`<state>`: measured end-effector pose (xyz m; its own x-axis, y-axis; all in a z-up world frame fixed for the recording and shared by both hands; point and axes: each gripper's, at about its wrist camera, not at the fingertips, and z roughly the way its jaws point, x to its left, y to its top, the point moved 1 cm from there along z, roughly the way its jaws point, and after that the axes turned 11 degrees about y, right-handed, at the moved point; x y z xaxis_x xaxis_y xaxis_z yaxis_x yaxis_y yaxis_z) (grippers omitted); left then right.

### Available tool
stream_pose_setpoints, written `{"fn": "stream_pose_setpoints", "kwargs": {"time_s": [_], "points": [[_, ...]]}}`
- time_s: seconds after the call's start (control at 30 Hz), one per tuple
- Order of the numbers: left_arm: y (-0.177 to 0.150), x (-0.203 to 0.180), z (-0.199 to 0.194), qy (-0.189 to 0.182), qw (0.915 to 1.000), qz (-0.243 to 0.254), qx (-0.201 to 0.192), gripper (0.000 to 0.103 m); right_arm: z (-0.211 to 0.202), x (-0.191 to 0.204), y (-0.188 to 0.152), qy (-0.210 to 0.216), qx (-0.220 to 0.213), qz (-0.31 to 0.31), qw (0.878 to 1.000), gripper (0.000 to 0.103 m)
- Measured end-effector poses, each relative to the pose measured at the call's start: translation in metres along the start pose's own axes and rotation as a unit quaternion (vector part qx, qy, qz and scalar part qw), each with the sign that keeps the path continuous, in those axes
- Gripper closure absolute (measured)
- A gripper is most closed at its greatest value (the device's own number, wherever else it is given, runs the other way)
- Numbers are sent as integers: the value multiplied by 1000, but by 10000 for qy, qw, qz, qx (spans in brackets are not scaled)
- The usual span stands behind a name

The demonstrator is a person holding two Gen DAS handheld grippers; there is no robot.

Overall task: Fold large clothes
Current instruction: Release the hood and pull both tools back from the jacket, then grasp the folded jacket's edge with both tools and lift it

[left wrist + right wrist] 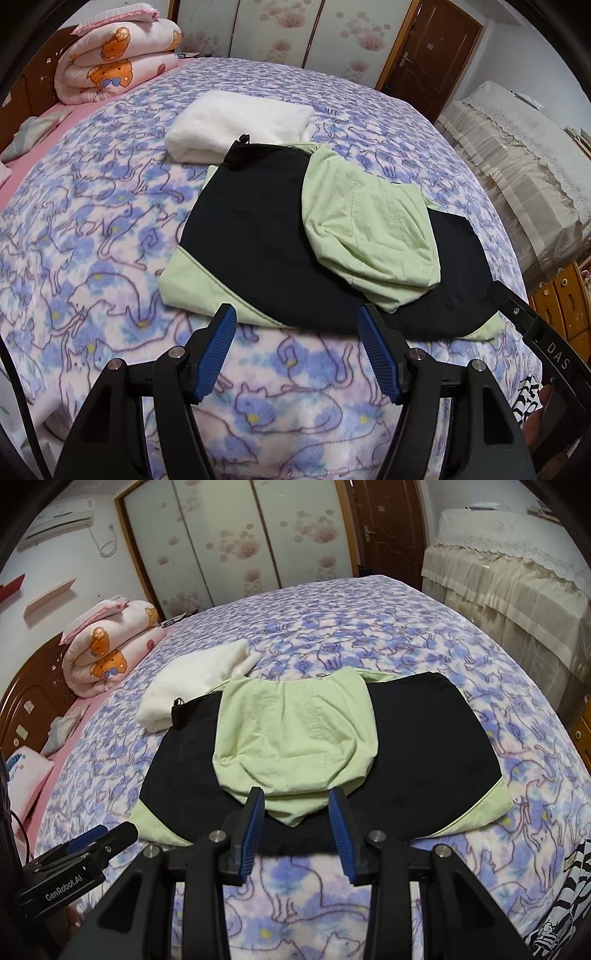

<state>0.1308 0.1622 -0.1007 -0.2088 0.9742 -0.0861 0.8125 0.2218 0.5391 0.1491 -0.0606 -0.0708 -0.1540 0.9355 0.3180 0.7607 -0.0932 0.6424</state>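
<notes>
While both the left gripper and right gripper hover open and empty, a shallow pinch could drag the jacket's green hood askew on the bed.

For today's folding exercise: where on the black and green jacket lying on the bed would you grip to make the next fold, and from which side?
Grip the black and green jacket at its near hem corners, the green patches, coming from the near edge of the bed. The hem lies flat and exposed right ahead of the open left hand-held gripper and right hand-held gripper. The hood, flopped on top, would probably get in the way of a central grip.
</notes>
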Motion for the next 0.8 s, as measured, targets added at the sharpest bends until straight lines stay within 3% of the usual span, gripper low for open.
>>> {"fn": "stream_pose_setpoints", "kwargs": {"time_s": [0.2,0.33,0.47,0.8], "points": [[-13,20,17,-588,9977,-295,144,36,8,10,-10,5,-3,-188,9998,66],[-27,38,39,-1257,9894,-697,216,36,17,13,-14,24,39,-219,9997,66],[-42,53,69,-1675,9788,-1116,383,36,28,15,-15,44,77,-196,9998,66],[-44,71,137,-1830,9650,-1848,329,36,59,17,-21,103,303,-264,9991,66]]}}
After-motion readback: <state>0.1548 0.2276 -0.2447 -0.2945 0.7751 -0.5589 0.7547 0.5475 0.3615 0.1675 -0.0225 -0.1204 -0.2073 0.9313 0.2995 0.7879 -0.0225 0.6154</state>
